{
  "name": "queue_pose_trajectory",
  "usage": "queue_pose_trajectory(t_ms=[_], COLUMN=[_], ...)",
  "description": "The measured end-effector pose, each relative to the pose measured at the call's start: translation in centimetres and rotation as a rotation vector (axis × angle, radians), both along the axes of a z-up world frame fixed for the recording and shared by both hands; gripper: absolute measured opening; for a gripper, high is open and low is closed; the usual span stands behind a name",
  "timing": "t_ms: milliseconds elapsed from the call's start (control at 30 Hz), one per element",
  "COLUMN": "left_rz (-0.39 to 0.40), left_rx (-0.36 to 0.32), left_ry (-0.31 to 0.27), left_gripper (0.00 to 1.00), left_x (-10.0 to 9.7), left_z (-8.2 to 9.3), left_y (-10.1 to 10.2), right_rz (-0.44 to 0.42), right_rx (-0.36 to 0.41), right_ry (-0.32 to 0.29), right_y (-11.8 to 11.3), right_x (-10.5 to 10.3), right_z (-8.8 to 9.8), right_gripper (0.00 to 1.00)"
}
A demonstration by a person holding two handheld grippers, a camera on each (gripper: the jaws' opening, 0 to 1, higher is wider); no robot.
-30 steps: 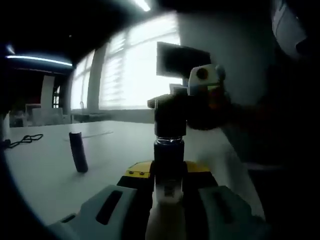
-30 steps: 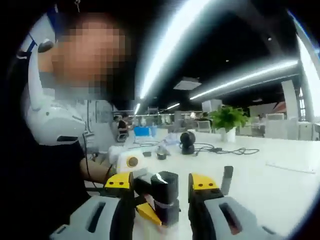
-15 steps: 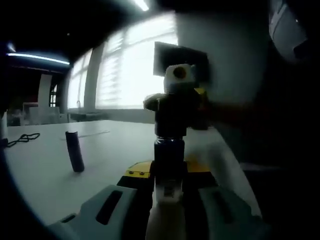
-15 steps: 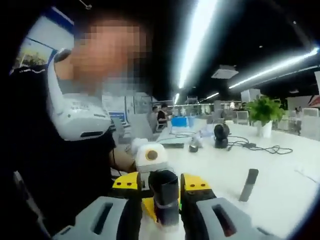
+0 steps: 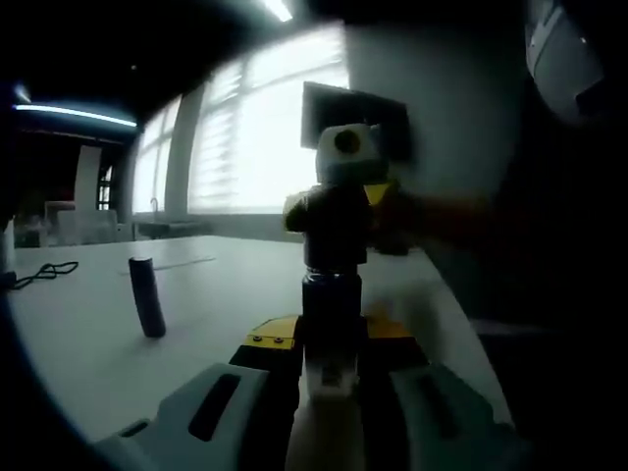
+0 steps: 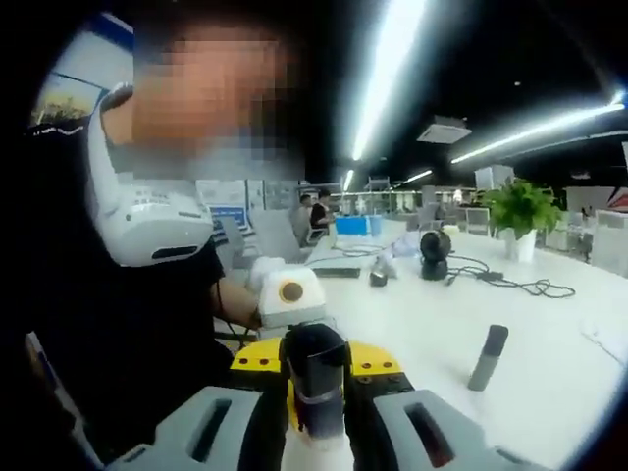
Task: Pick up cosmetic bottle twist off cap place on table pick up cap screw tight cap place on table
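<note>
Seemingly mid-twist, the left hand-held gripper [image 5: 329, 368] clamps the cosmetic bottle [image 5: 331, 304] upright above the white bench [image 5: 88, 339] while the right hand-held gripper [image 6: 319, 397] pinches its black cap [image 6: 315, 358], so uncapping, set-down and recapping look undone.

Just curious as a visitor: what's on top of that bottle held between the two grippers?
A dark cap sits on the bottle, with the right gripper shut on it. The bottle's neck and any thread under the cap are covered.
</note>
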State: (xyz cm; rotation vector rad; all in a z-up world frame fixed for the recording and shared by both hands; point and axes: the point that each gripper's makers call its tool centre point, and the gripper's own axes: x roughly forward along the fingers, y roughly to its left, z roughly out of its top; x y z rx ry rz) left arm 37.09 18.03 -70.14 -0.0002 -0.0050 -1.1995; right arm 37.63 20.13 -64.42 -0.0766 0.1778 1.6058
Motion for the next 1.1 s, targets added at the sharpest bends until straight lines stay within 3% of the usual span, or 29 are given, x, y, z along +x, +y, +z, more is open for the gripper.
queue_pose_trajectory(t_ms=[400, 1100], left_rz=[0.028, 0.066], left_rx=[0.008, 0.02], left_ry=[-0.014, -0.018], left_gripper=[0.12, 0.11], left_x=[0.4, 1.3], left_z=[0.0, 0.0], left_y=[0.4, 0.7], right_rz=[-0.201, -0.566], right_rx=[-0.066, -0.027], right_ry=[-0.095, -0.121], right_y=[0.8, 0.6], right_x=[-0.1, 0.5], right_z=[0.0, 0.0], right_gripper=[0.15, 0.15])
